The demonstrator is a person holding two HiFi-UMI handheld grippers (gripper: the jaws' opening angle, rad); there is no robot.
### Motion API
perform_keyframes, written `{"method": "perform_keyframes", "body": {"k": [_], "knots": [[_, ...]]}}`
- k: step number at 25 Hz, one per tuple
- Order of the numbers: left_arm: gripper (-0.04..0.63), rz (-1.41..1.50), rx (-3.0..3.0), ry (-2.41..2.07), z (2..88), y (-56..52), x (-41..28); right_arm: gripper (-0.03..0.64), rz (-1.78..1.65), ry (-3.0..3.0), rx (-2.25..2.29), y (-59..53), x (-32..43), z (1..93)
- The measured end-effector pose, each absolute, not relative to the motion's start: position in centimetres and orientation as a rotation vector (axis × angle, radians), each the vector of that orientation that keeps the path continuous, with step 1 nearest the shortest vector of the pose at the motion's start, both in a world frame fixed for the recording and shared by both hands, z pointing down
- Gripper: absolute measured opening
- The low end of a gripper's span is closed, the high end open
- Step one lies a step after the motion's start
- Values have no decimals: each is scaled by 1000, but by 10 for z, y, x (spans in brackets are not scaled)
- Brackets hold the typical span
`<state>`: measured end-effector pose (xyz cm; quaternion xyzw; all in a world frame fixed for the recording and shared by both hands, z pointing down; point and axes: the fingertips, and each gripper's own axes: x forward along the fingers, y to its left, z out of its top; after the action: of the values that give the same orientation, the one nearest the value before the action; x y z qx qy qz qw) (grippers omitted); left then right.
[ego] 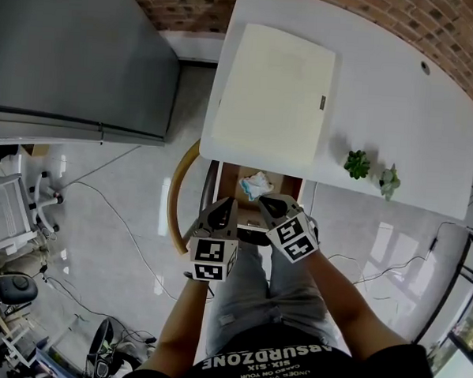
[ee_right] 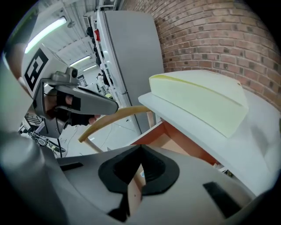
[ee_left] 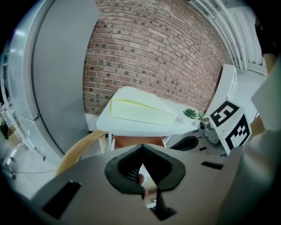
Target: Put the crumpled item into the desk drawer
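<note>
The crumpled white and blue item [ego: 256, 185] lies inside the open wooden drawer [ego: 230, 176] under the front edge of the white desk [ego: 384, 97]. My left gripper [ego: 227, 202] and right gripper [ego: 268, 202] hover side by side at the drawer's near end, just short of the item. Both look shut, fingertips touching, with nothing held. In the left gripper view the left gripper [ee_left: 141, 147] points at the drawer [ee_left: 136, 141]. In the right gripper view the right gripper [ee_right: 140, 147] points at the drawer [ee_right: 160, 134], whose wall edge shows through the gap lower between the pads.
A pale yellow pad [ego: 273, 91] and two small plants [ego: 356, 163] sit on the desk. A curved wooden chair back [ego: 177, 197] stands left of the drawer, a grey cabinet [ego: 70, 49] further left. Cables run over the tiled floor [ego: 116, 217]. A brick wall [ee_left: 153, 57] lies behind.
</note>
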<state>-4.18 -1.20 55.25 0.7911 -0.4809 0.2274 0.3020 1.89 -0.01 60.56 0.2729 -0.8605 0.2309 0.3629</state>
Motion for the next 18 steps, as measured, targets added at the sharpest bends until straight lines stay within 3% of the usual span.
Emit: {"method": "perform_keyframes", "body": {"k": [18], "knots": [[5,609,2127,-1231,542,-3,-28,-3,556,-2241,735,5,22,574]]}}
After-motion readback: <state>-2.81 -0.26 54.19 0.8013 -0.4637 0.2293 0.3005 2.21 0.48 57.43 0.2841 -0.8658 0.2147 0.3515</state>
